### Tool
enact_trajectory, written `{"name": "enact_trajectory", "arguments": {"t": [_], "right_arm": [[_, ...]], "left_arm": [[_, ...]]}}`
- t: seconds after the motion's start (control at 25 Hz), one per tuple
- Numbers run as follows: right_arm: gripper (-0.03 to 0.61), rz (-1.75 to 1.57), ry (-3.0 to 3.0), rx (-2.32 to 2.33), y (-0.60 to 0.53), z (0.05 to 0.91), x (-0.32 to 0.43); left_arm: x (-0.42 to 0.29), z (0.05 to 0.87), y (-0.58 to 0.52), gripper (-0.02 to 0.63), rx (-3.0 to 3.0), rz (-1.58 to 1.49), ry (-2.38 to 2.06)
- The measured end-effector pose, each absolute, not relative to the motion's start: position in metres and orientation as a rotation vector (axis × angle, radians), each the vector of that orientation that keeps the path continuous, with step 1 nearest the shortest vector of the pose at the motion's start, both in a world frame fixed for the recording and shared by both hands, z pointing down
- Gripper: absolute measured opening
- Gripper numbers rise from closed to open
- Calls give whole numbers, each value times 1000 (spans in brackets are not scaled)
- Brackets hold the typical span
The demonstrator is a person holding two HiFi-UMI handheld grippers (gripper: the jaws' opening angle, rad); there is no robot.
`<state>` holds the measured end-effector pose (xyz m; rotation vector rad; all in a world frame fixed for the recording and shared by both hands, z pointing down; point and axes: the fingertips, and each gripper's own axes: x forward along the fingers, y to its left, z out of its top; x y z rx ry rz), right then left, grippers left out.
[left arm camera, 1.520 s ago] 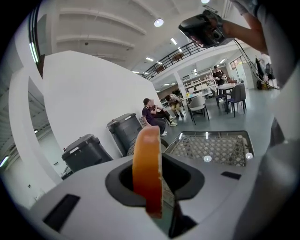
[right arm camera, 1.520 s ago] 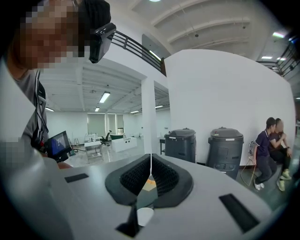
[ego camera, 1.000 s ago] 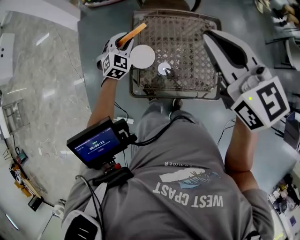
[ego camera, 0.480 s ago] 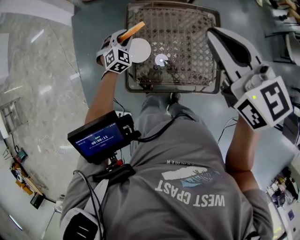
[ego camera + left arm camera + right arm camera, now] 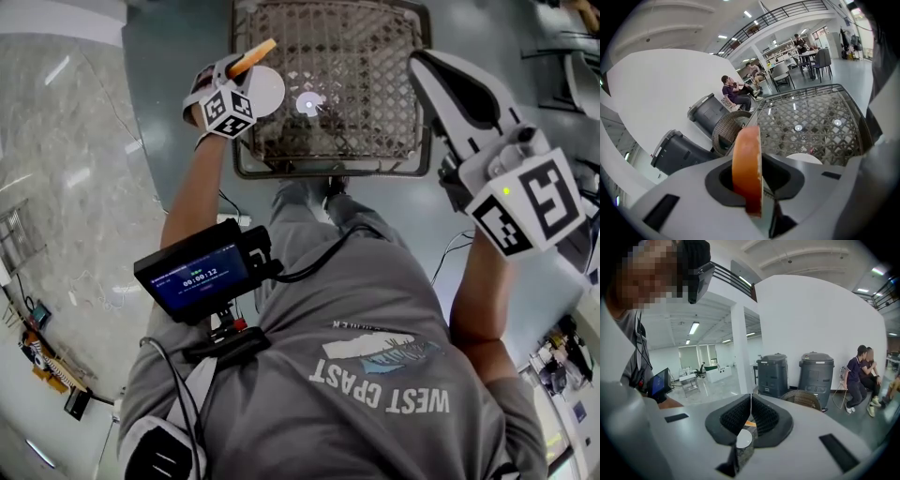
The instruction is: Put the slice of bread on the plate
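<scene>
The left tongs (image 5: 242, 71) gripped the slice of bread (image 5: 746, 168) on edge near the white plate (image 5: 266, 90) on the lattice tabletop (image 5: 375, 103), the right tongs (image 5: 751, 404) clenched empty; laying the slice flat over the plate's middle before letting go looked wisest.

Plate (image 5: 267, 91) partly behind the left gripper (image 5: 242, 67) — far end of table (image 5: 328, 172) past top edge

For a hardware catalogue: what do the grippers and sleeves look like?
Left gripper and right gripper: pale grey shells, black pads, a black-and-white marker cube each. Grey short-sleeved T-shirt; black cabled screen unit by left arm.
</scene>
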<state>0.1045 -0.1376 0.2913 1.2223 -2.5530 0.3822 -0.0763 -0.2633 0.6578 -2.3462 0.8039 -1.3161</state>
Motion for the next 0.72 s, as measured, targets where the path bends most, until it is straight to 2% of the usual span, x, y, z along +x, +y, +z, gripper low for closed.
{"name": "enact_trajectory", "arguments": {"t": [0.72], "right_arm": [[8,453,-2498,1186,-136,300,97]], "left_arm": [[-95,695,-252,100,-2165,-1495,685]]}}
